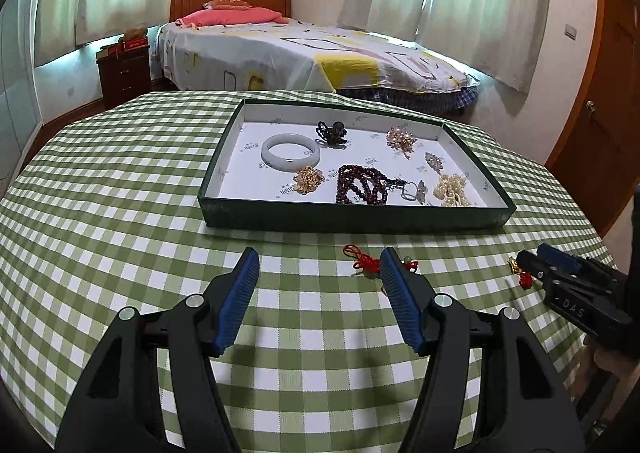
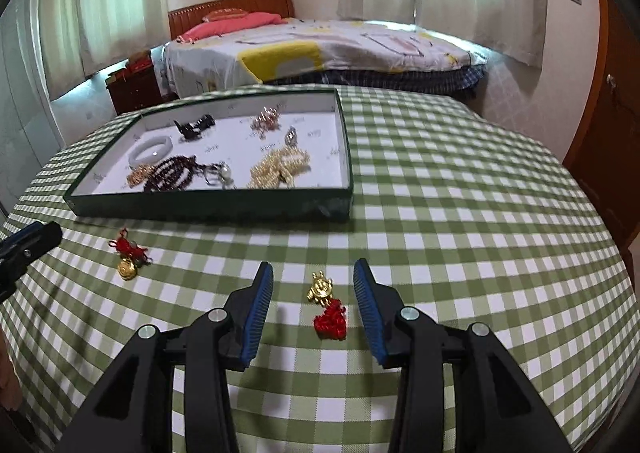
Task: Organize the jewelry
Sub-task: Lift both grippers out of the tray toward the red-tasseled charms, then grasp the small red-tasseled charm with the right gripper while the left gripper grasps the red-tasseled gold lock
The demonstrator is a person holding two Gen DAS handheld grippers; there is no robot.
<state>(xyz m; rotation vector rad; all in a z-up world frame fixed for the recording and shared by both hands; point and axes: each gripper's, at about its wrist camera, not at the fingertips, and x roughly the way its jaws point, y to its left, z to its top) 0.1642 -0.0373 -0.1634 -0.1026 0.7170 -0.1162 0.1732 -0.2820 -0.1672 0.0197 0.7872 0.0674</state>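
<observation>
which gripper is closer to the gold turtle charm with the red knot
Right. The right gripper is open with the gold turtle charm lying between its jaws on the tablecloth. The left gripper is off to the charm's left, by the other red-corded charm.

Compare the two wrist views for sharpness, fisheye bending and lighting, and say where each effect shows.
Left wrist view: crisp, the white bangle in the tray is sharply edged. Right wrist view: softer, the pearl strands smear, though the gold charm between the open right gripper stays readable. Both views: the checked tablecloth bows into a dome, and curtained windows give soft daylight.
</observation>
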